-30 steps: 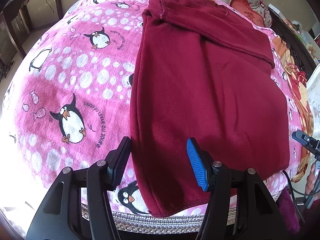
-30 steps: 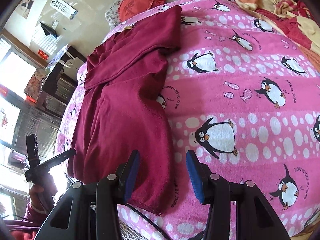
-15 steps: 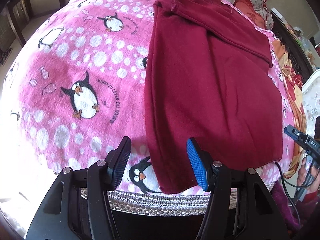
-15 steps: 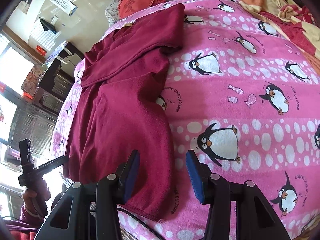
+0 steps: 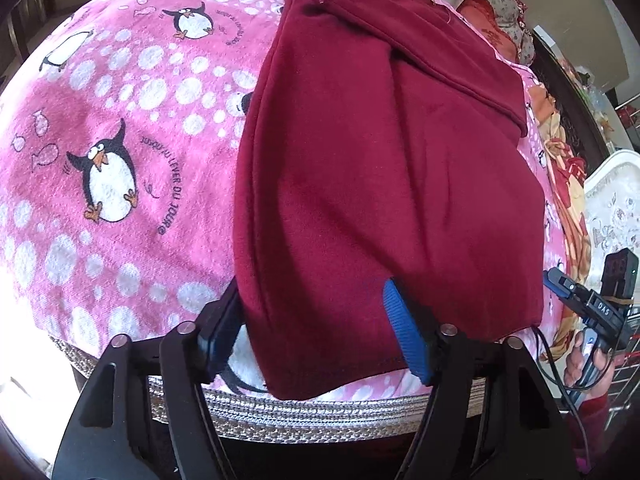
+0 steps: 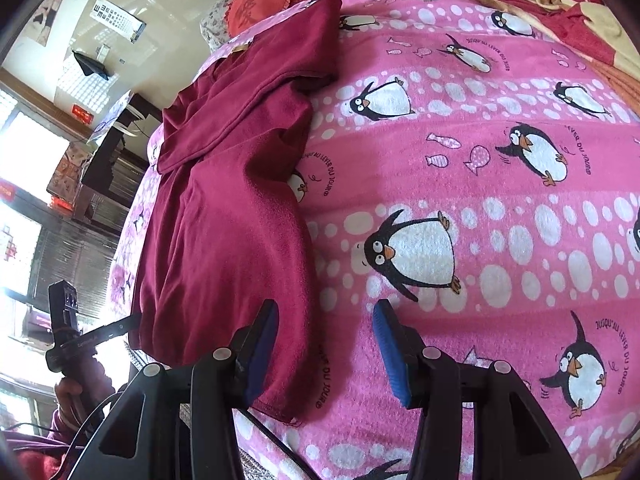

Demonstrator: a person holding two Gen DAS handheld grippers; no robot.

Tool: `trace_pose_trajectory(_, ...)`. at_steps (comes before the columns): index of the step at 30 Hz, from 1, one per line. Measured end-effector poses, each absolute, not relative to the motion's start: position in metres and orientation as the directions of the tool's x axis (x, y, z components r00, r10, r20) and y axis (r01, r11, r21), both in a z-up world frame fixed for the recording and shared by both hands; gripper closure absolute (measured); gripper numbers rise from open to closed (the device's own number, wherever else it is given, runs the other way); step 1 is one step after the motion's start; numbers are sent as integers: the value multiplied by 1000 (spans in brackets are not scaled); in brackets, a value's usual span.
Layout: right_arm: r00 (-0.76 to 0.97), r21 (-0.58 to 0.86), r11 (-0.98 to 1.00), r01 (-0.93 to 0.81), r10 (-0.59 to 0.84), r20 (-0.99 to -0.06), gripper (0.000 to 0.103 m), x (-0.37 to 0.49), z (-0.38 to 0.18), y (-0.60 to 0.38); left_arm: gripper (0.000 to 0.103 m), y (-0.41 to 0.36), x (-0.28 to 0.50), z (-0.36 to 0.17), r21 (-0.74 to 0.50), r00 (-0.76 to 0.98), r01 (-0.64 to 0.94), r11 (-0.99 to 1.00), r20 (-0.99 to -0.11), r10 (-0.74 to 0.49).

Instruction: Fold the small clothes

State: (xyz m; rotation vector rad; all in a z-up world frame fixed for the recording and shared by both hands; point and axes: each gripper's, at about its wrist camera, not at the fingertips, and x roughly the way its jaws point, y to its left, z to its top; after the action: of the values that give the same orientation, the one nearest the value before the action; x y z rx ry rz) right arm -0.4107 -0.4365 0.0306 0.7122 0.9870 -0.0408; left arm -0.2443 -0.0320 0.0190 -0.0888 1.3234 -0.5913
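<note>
- Maroon garment (image 5: 384, 184) (looks like a fleecy top or small dress, can't tell which) is lying flat on the bed, on the pink penguin blanket (image 5: 120, 128). Its bottom hem sits right at the near edge of the bed.
- Long axis runs from that near hem away toward the pillows (image 6: 260, 4) at the head of the bed. There's already a flap folded across the far end, so I'd guess that's a sleeve or the top part tucked in.
- Left tool (image 5: 316, 320) is down at the near left hem corner with the cloth between its jaws. The jaws are opening and fairly wide, and the pads don't look to be pinching the cloth.
- Right tool (image 6: 324, 344) is at the other near corner, jaws about halfway apart and widening slightly; the garment edge lies over its left pad, bare blanket between the pads, nothing gripped.
- My read: both are lined up on the hem corners to lift that end and fold it up toward the far end.
</note>
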Motion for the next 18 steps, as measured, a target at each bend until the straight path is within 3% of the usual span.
trace_pose_trajectory(4,574,547,776,312,305,-760,55,-411,30,-430,27,-36,-242,20,-387,110,366,846,-885,-452)
trace_pose_trajectory(6,567,573,771,277,351,-745,55,-410,29,-422,32,-42,-244,21,-373,109,391,841,-889,-445)
trace_pose_trajectory(8,550,585,775,240,387,-740,55,-408,25,-413,56,-42,-245,20,-363,114,405,839,-891,-440)
trace_pose_trajectory(9,544,580,784,222,394,-741,55,-406,21,-406,62,-42,-245,20,-358,117,411,839,-891,-438)
trace_pose_trajectory(11,558,569,801,186,391,-732,55,-404,17,-397,88,-40,-244,19,-360,118,417,834,-889,-443)
trace_pose_trajectory(13,566,570,802,179,390,-726,77,-403,16,-393,92,-39,-241,22,-387,103,418,822,-879,-466)
trace_pose_trajectory(14,564,575,797,182,394,-725,94,-402,16,-391,93,-37,-242,27,-389,104,430,814,-875,-473)
trace_pose_trajectory(18,597,565,818,107,401,-695,94,-413,47,-373,96,-22,-247,55,-354,163,494,794,-859,-485)
